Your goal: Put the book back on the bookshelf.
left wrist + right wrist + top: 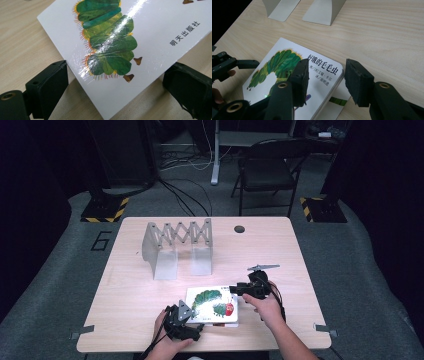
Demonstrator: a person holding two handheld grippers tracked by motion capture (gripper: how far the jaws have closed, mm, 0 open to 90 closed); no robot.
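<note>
The book lies flat on the desk. Both grippers, left and right, straddle opposite corners, fingers spread, probably to lift it.

Glossy book (matt wooden table)

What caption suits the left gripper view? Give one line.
Left gripper straddles a corner of the caterpillar picture book lying on the wooden table.

We are looking at a recording lab: black curtains are enclosing a grey carpet around the bench, hazard-striped stand bases are flanking its far corners, and cables and a folding chair are sitting beyond it.
</note>
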